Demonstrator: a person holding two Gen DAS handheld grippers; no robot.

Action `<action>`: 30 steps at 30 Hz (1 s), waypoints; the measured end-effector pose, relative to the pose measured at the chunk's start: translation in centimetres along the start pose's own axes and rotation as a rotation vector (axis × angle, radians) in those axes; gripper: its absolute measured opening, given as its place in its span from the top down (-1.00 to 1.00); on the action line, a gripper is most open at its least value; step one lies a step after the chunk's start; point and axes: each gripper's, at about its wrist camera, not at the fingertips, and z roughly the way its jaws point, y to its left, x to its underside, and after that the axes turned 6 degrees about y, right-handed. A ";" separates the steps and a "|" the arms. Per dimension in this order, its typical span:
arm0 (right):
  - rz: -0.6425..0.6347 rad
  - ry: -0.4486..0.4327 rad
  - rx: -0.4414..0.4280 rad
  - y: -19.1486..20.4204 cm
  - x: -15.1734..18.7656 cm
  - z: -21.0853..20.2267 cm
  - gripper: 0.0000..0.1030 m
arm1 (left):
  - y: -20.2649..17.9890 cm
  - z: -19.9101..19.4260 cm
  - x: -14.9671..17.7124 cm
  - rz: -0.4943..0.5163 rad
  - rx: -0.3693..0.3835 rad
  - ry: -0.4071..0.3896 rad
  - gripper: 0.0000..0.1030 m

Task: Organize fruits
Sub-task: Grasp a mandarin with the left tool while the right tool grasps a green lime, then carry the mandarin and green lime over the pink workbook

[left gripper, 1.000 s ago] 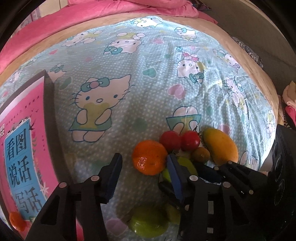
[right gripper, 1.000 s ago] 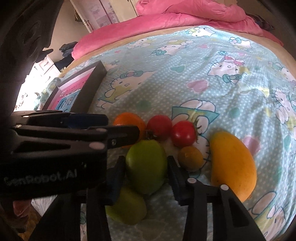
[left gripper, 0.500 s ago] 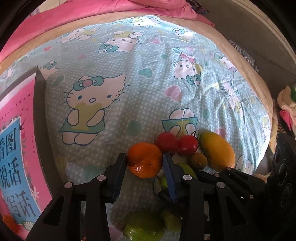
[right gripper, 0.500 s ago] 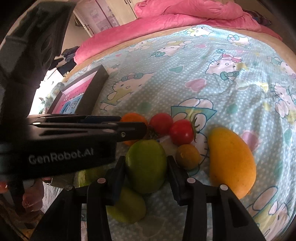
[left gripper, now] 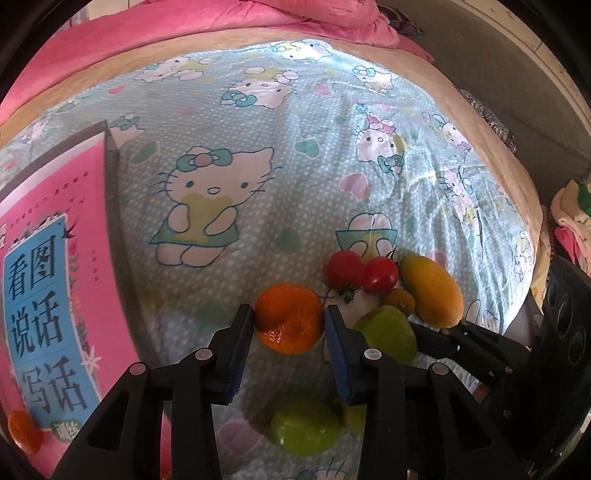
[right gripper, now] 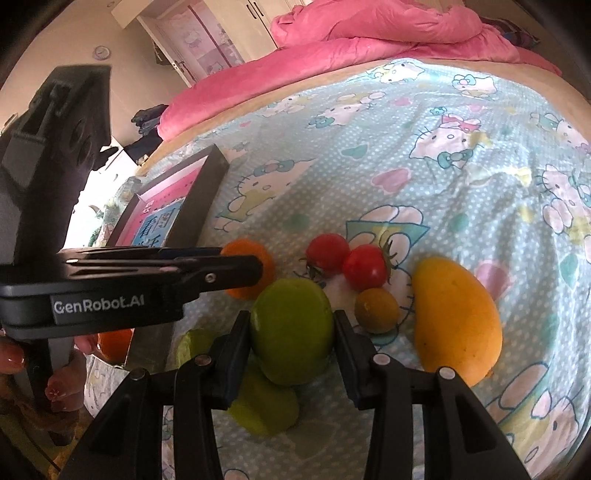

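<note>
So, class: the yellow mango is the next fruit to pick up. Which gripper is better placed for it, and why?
Neither is free. The right gripper holds a green fruit near the mango; the left gripper clamps the orange. Right, probably, after unloading.

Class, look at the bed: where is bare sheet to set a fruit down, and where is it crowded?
Free: the sheet between the tray, the pink quilt and the tomatoes. Crowded: the near cluster around the orange, green fruit and mango.
</note>
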 end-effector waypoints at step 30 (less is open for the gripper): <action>-0.287 -0.022 -0.137 14.5 -1.5 0.5 0.15 | 12.5 -12.1 10.3 -0.227 -0.140 -0.175 0.22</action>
